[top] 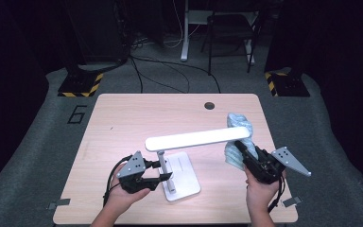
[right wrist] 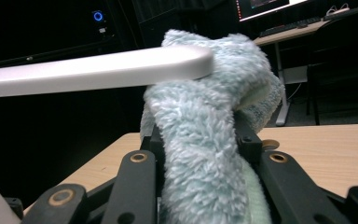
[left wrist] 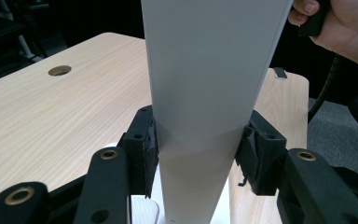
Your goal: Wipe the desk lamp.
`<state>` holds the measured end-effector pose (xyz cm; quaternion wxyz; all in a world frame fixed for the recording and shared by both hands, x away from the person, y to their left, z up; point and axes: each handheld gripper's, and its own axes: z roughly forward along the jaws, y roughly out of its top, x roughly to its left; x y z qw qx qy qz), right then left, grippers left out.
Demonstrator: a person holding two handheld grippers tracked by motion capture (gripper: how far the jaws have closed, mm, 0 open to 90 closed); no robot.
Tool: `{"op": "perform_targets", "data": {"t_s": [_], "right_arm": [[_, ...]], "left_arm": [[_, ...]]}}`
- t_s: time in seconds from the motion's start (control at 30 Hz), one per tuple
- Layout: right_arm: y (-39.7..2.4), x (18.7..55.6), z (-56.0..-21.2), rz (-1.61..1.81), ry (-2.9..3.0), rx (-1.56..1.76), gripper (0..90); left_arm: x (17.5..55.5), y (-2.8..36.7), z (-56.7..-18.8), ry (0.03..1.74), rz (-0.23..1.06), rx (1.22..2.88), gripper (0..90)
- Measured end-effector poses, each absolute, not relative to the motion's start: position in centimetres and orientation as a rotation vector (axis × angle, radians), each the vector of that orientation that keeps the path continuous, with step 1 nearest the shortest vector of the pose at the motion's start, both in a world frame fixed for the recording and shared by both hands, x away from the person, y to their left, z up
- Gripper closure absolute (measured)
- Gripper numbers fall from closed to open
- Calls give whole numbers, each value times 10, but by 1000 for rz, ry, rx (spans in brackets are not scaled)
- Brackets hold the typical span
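Wiping a lamp (top: 196,139) near the surface's (top: 123,113) front edge, the right hand-held gripper (top: 242,150) clamps a cloth (top: 240,126) against the bar's right tip; the left hand-held gripper (top: 163,171) grips the post, steadying it.

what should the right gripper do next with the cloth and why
Probably draw the cloth along the lamp head toward the post. The right gripper is shut on the cloth, which is bunched against the head's far tip, and the left gripper clamps the post, so the lamp looks steadied for a wipe.
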<state>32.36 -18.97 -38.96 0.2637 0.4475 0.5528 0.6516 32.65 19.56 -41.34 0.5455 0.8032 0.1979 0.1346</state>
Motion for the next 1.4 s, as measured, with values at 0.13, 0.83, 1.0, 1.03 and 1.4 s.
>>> {"op": "perform_targets", "data": {"t_s": [0.13, 0.83, 1.0, 1.03, 1.4], "right_arm": [[-176, 320, -386, 1778, 1537, 1163, 683], [-66, 293, -358, 1889, 1825, 782, 683], [-51, 286, -355, 1909, 1848, 714, 683], [-51, 285, -355, 1919, 1849, 713, 683], [-73, 275, -355, 1988, 1814, 708, 685]], "left_arm": [[327, 196, -413, 466, 312, 1910, 529], [326, 194, -413, 476, 328, 1909, 530], [326, 194, -413, 474, 326, 1910, 529], [326, 195, -413, 471, 325, 1913, 530], [326, 193, -413, 474, 330, 1911, 530]]}}
